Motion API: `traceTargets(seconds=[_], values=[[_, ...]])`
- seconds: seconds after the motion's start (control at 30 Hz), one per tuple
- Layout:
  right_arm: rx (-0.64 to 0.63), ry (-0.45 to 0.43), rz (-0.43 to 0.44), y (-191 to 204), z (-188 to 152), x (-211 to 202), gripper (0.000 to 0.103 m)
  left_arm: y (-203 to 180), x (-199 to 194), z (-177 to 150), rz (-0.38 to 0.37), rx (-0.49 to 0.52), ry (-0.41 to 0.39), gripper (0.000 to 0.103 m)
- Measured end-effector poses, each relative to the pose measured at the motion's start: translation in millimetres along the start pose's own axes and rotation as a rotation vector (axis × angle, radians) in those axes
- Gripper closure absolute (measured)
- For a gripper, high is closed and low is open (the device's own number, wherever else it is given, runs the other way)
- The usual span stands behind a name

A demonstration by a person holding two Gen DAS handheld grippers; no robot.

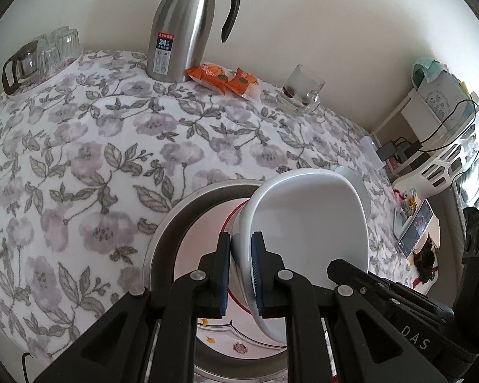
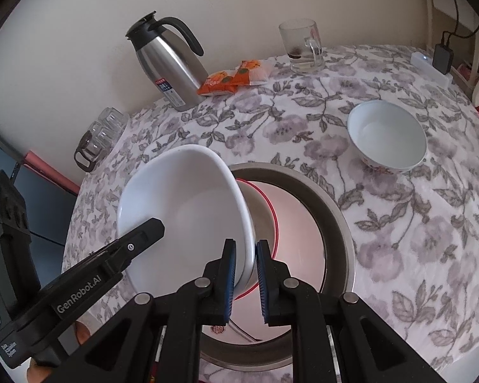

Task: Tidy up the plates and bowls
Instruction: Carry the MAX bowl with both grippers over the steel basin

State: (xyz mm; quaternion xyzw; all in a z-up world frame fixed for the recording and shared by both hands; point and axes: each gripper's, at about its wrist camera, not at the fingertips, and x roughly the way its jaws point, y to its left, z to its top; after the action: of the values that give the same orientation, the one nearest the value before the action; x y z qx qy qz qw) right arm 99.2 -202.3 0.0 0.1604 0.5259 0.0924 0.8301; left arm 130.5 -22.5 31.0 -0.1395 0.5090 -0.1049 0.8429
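A plain white bowl [image 1: 309,223] [image 2: 188,207] hangs tilted over a round metal pan [image 1: 166,223] [image 2: 341,223], held from both sides. My left gripper [image 1: 241,242] is shut on one side of its rim. My right gripper [image 2: 246,247] is shut on the opposite side. Inside the pan lies a red-rimmed plate [image 1: 201,239] [image 2: 297,223], partly hidden by the bowl. A second white bowl [image 2: 386,137] with a flowered outside stands upright on the cloth, to the right of the pan and further back. In the left wrist view only its edge [image 1: 354,178] shows behind the held bowl.
The table wears a flowered cloth [image 1: 95,159]. Along the wall stand a steel thermos jug [image 1: 182,32] [image 2: 169,63], orange snack packets [image 1: 226,79] [image 2: 236,76] and a glass mug [image 1: 300,89] [image 2: 303,48]. A tray of glasses [image 1: 44,57] [image 2: 102,137] sits far left; a power strip [image 2: 431,67] far right.
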Motion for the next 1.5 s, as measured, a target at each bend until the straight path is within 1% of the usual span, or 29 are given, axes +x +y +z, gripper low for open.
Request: traceTargets(seconds=[0.6, 0.77, 1.03, 1.5], values=[[0.026, 0.025, -0.008, -5, 1, 9, 0.086, 4, 10, 1, -0.005, -0.024, 0.038, 0.09], [0.029, 0.024, -0.014, -6, 1, 11, 0.083, 5, 11, 2, -0.004, -0.027, 0.039, 0.09], [0.033, 0.022, -0.007, -7, 1, 10, 0.083, 5, 11, 2, -0.006, -0.028, 0.034, 0.09], [0.032, -0.035, 0.018, -8, 5, -4, 0.083, 4, 3, 4, -0.019, -0.034, 0.001, 0.09]])
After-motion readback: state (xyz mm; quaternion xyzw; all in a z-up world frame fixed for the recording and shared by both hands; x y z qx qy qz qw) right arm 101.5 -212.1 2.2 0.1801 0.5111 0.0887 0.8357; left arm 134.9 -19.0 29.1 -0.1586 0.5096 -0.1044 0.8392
